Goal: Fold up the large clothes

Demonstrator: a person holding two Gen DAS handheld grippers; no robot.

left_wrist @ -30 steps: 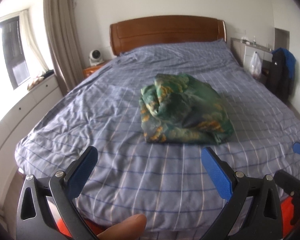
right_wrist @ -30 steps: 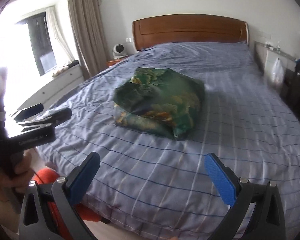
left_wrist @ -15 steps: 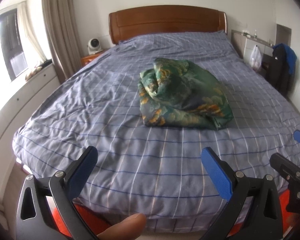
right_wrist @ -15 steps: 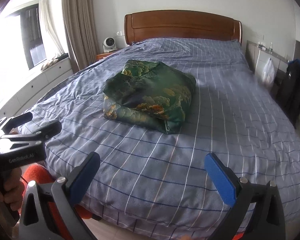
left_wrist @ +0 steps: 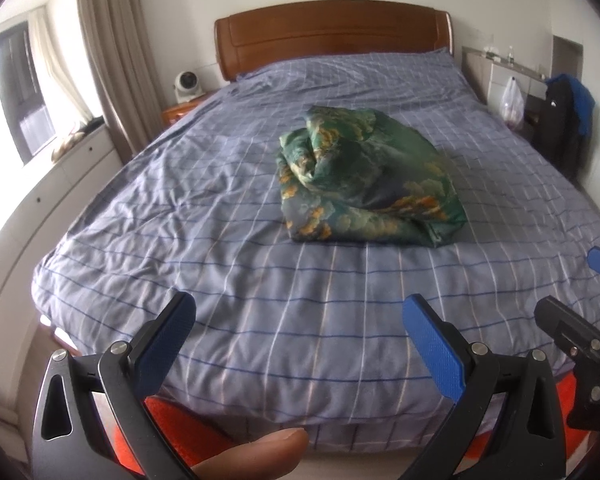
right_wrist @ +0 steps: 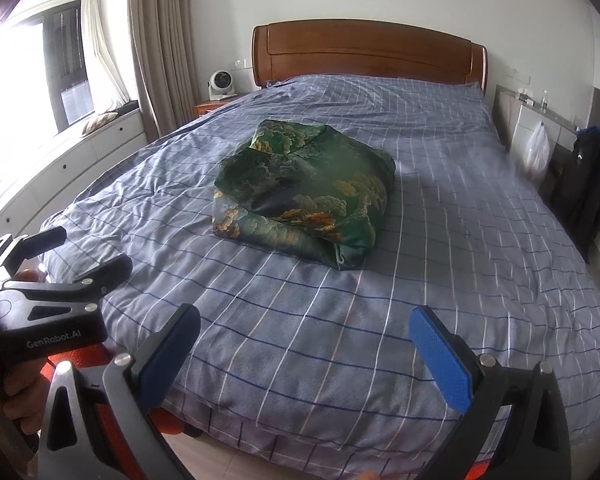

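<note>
While both tools hang off the foot of the bed [left_wrist: 148,208], nothing held, nothing touched. Big checked blue duvet filling both views, wooden headboard [right_wrist: 364,54] up at twelve o'clock. Mid-bed, a green patterned garment [left_wrist: 364,184], bundled in a loose heap, resting on the duvet, well apart from either tool. Looks roughly folded already, or simply dumped there; hard to call from here.

From the left gripper [left_wrist: 300,332], bundle at about one o'clock. From the right gripper [right_wrist: 304,340], just shy of twelve, a touch toward eleven. Long axis of the heap running roughly nine to three across the bed in the left view, slanted ten to four in the right. Neither tool plainly nearer; right one lined up more squarely, probably the easier first reach. Both need to travel forward over the duvet before any pinch.

Left gripper: blue pads spread wide, empty. Right gripper: same, spread wide, empty.

Underside of the bundle hidden, so no telling sleeves, collar or hem; edges buried in the folds. Far side of the heap out of sight too. Thumb tip [left_wrist: 256,454] at six o'clock, rest of the hand cut off.
</note>
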